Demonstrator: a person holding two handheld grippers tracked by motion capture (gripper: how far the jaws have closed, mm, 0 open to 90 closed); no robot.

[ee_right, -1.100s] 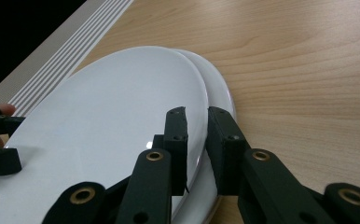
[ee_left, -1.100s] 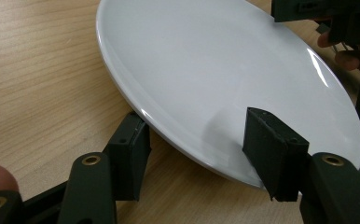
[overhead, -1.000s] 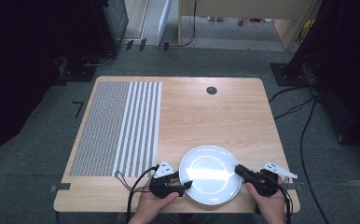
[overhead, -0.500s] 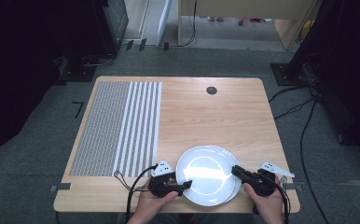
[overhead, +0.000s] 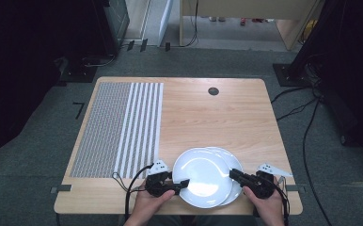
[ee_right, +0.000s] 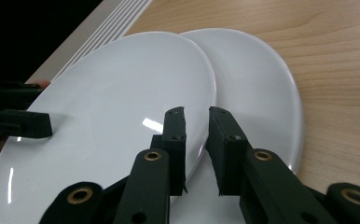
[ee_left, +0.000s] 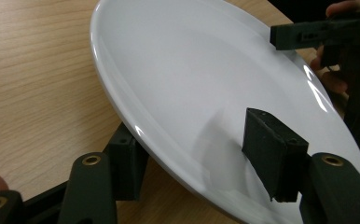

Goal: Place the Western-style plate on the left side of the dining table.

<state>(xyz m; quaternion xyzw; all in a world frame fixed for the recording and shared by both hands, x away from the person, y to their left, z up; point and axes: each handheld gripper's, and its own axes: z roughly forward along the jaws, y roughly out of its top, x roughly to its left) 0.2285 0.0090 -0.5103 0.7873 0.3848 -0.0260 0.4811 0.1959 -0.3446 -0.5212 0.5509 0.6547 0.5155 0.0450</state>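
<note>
Two white plates lie stacked near the table's front edge. The upper plate (overhead: 199,176) (ee_left: 192,70) (ee_right: 108,116) sits shifted left over the lower plate (overhead: 232,159) (ee_right: 257,93). My left gripper (overhead: 182,184) (ee_left: 197,158) is shut on the upper plate's left rim, one jaw under it and one on top. My right gripper (overhead: 232,173) (ee_right: 197,112) is at the plates' right side with its jaws almost together and nothing between them. They hover at the upper plate's right rim, above the lower plate. The right gripper (ee_left: 308,32) also appears beyond the plate in the left gripper view.
A grey patterned and white-striped mat (overhead: 118,127) covers the table's left third. A small black round grommet (overhead: 213,91) sits at the far middle. Bare wood (overhead: 217,122) stretches beyond the plates. Cables lie on the floor to the right of the table.
The upper plate has shifted left off the lower one, whose right rim now shows. The right gripper has edged slightly left.
</note>
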